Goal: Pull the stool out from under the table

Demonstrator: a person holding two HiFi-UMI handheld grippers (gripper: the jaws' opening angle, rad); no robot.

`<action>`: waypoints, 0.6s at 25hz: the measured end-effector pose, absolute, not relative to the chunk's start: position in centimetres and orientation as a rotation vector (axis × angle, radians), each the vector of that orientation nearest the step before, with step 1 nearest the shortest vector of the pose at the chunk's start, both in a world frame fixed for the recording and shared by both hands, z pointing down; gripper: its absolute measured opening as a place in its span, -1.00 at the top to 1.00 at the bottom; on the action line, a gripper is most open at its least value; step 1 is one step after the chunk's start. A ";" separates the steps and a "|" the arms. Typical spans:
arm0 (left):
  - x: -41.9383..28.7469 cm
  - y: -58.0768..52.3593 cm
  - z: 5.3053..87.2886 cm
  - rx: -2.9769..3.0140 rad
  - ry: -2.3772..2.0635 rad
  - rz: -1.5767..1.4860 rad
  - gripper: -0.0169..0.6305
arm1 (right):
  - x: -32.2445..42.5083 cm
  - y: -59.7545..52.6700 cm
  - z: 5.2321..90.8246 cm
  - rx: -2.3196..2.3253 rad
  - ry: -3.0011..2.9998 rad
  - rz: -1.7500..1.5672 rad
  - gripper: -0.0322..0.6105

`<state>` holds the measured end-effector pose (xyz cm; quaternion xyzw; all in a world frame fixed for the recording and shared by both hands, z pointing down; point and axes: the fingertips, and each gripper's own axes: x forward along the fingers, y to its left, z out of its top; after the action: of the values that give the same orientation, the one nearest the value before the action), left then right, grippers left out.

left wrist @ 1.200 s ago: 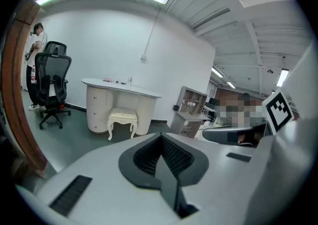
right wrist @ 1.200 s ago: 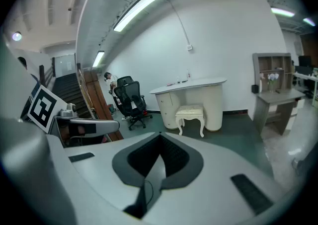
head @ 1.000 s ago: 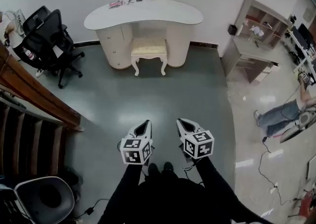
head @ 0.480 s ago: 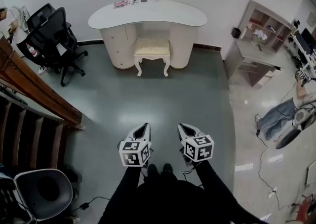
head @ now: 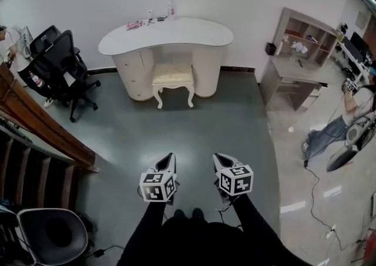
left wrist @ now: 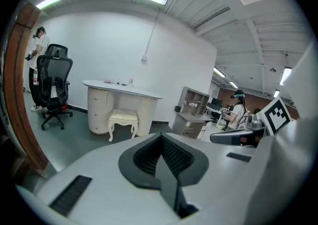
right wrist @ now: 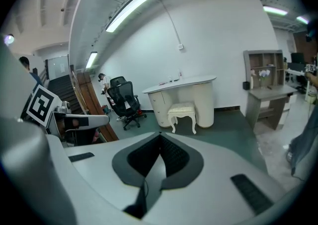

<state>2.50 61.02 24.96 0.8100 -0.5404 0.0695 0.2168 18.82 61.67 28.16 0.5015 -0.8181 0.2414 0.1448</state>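
The stool (head: 173, 77) stands on the grey floor (head: 194, 121) at the middle of the table's front edge. Its cream seat is tucked partly under the white top of the table (head: 194, 30), in the gap between the drawer side and the plain rounded support, and its front legs show just outside the edge. The person stands well back from it with both arms held low and forward. The left tongs (head: 168, 159) are pinched together with nothing between them, and the right tongs (head: 220, 160) are the same; both point toward the table, well apart from the stool. A small bottle (head: 171, 9) sits at the table's back edge by the wall. A black office chair (head: 59, 59) stands off the table's left end, and a grey shelf unit (head: 299, 53) off its right.
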 end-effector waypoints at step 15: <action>2.9 57.9 24.1 2.253 -1.574 0.227 0.92 | 20.6 58.8 28.9 1.386 -2.363 0.658 0.89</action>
<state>2.86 57.93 24.13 0.8020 -0.5602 0.0807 0.1908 20.56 58.77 28.87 0.4855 -0.8278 0.2306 0.1611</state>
